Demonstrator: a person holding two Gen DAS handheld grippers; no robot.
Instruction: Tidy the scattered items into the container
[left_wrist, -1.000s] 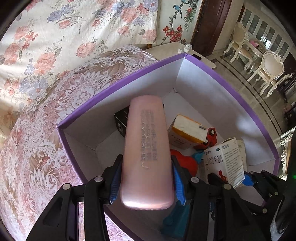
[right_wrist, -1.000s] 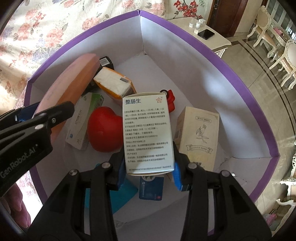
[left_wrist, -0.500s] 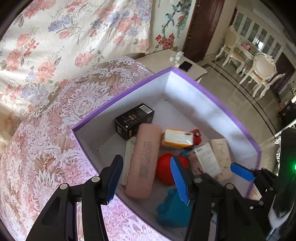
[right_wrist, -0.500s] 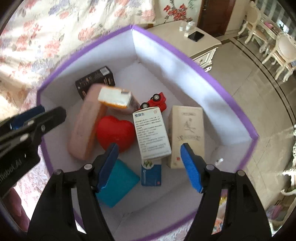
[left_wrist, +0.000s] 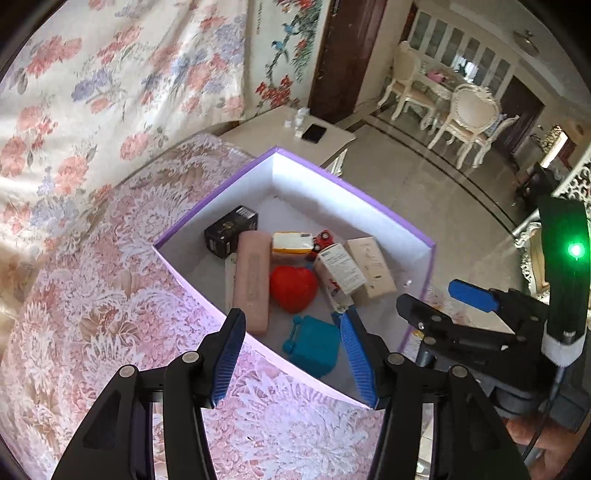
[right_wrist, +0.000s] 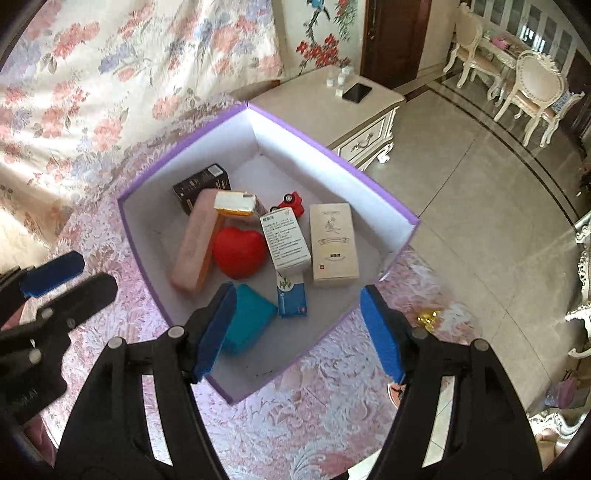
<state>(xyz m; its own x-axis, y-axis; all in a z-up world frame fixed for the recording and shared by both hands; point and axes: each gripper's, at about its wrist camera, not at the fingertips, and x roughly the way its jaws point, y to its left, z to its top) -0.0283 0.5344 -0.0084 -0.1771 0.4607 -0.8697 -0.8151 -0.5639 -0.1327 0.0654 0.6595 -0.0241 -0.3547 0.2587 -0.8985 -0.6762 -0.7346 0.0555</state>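
The box (right_wrist: 332, 155) has purple outer walls and a white lining, and stands open on the bench (right_wrist: 295, 424), which is covered with a pink lace-pattern cloth. Inside lie a pink case (right_wrist: 194, 243), a red heart (right_wrist: 240, 251), a black carton (right_wrist: 201, 182), a white printed carton (right_wrist: 286, 240), a beige carton (right_wrist: 334, 243), a teal block (right_wrist: 247, 317), a blue packet (right_wrist: 291, 301), an orange-and-white carton (right_wrist: 236, 203) and a red toy car (right_wrist: 291, 202).

The left gripper (left_wrist: 291, 347) and right gripper (right_wrist: 299, 328) hang above the near side of the box, fingers apart and holding nothing.

A floral drape (left_wrist: 92, 92) hangs at far left. A cream side table (right_wrist: 332, 107) with a phone (right_wrist: 356, 92) stands beyond the box; cream chairs (left_wrist: 465, 122) stand on a tiled floor (right_wrist: 480, 192) at far right.

The print on the cartons cannot be read. A thin pale item beside the pink case is mostly hidden.
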